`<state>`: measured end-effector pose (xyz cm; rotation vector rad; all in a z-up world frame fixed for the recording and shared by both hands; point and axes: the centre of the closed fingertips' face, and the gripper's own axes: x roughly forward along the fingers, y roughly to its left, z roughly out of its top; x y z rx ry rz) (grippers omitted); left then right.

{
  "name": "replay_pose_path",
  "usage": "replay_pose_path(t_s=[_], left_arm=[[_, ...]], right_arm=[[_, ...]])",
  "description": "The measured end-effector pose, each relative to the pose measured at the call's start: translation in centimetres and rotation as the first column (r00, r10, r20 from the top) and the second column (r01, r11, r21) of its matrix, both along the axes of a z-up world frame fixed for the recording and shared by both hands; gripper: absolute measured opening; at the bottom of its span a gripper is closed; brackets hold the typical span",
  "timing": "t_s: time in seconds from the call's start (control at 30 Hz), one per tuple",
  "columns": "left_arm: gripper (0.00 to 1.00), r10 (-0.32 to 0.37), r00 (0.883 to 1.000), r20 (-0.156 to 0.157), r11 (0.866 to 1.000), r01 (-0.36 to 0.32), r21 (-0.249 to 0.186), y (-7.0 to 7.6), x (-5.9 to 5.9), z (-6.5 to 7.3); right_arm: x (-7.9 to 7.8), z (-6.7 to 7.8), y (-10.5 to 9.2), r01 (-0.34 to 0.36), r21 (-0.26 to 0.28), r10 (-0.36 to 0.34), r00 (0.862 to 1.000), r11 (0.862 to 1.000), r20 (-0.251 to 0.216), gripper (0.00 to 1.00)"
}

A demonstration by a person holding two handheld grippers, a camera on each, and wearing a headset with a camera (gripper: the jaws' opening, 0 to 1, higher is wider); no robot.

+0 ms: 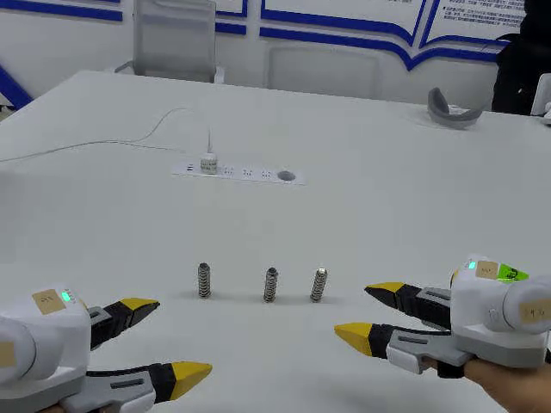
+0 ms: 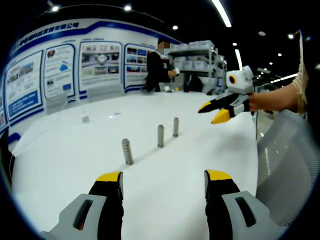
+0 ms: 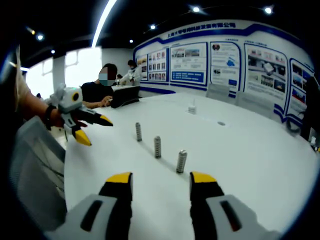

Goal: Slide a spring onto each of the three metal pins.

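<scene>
Three upright metal pins stand in a row on the white table, each wrapped in a coiled spring: left pin [image 1: 204,280], middle pin [image 1: 270,285], right pin [image 1: 318,285]. They also appear as left pin [image 2: 127,151], middle pin [image 2: 160,135], right pin [image 2: 176,127] and as right pin [image 3: 181,161], middle pin [image 3: 157,146], left pin [image 3: 138,131]. My left gripper [image 1: 164,342] [image 2: 163,182] is open and holds nothing, near the front left. My right gripper [image 1: 372,312] [image 3: 161,183] is open and holds nothing, just right of the right pin.
A white power strip [image 1: 237,170] with a plugged charger and trailing cable lies mid-table. A grey curved object [image 1: 454,108] rests at the far right. A chair [image 1: 175,39] stands behind the table. People stand or sit in the background [image 2: 159,65] [image 3: 102,87].
</scene>
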<state>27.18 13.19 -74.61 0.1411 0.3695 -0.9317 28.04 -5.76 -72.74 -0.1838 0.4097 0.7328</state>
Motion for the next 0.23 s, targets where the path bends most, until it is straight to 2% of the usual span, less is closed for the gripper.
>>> replay_pose_path(t_s=[0.23], left_arm=[[0.67,-0.004,1.000,0.001,1.000,0.004,-0.002,-0.13,-0.03,0.06]], right_arm=[[0.01,0.05,-0.03,0.004,0.000,-0.004,1.000,1.000,0.000,0.47]])
